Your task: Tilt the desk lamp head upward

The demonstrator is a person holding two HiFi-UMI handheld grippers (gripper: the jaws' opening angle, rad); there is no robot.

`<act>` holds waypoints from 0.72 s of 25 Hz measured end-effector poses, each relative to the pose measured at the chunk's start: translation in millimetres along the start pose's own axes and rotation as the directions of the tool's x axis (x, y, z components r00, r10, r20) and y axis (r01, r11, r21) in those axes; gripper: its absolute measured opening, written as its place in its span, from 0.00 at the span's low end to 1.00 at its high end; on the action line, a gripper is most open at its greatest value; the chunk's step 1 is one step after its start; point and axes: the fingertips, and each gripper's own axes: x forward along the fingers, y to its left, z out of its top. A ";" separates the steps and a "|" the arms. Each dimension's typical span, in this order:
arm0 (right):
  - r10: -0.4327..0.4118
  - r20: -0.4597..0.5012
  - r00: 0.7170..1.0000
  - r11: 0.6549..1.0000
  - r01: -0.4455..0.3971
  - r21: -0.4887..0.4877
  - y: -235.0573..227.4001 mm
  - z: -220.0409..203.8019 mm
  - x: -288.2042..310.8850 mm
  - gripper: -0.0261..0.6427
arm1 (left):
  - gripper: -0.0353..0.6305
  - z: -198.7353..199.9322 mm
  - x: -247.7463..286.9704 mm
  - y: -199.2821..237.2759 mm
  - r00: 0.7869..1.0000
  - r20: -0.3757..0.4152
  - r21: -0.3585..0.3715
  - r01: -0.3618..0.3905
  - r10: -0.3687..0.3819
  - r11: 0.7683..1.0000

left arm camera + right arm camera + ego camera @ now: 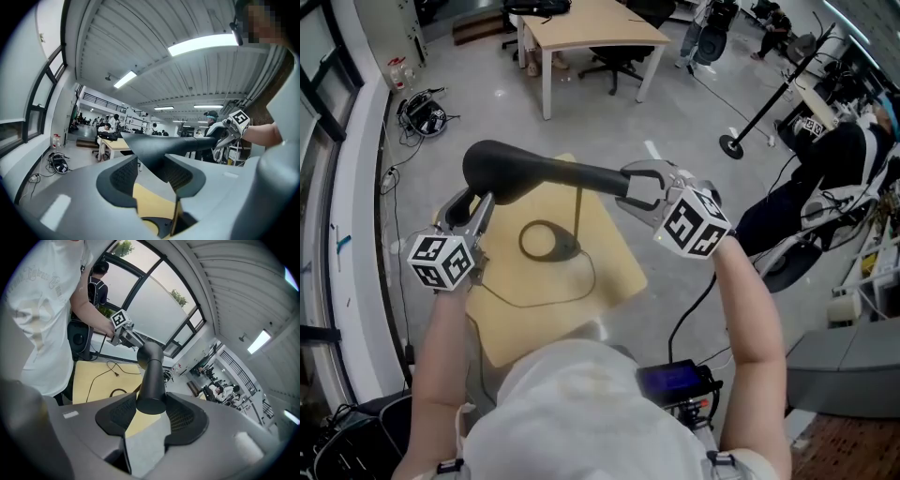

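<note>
Black desk lamp [539,172] stands on a small tan table [614,272] right below me. Its ring-shaped lamp base [549,241] sits near the table's middle, w/ the cord [534,302] looping off twd my side. Lamp head [499,169] is at the left, raised well above the tabletop, and the lamp arm [581,175] runs roughly level to the right. My right gripper [636,190] is clamped on the arm's end: in the right gripper view both pads press the round black lamp arm [151,380]. My left gripper [478,208] is at the lamp head's underside, fingers fairly wide. In the left gripper view the lamp head [150,149] dips btwn the pads, close against the pad on that view's right, w/ a gap at the other, so no squeeze there.
</note>
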 end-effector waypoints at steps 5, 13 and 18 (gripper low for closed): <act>0.005 0.027 1.000 0.998 -0.007 0.066 18.4 -4.2 2.6 0.35 | 0.31 -2.0 -10.1 -3.9 1.000 -0.005 0.017 -0.006 0.007 1.000; 0.005 0.080 0.997 0.988 -0.017 0.155 23.0 -1.5 2.1 0.35 | 0.29 25.7 -18.9 -6.8 0.999 0.034 0.023 -0.009 0.008 1.000; 0.004 0.107 0.994 0.982 -0.025 0.186 25.7 -1.2 2.9 0.35 | 0.27 34.9 -21.5 -9.3 0.999 0.049 0.022 0.000 -0.001 1.000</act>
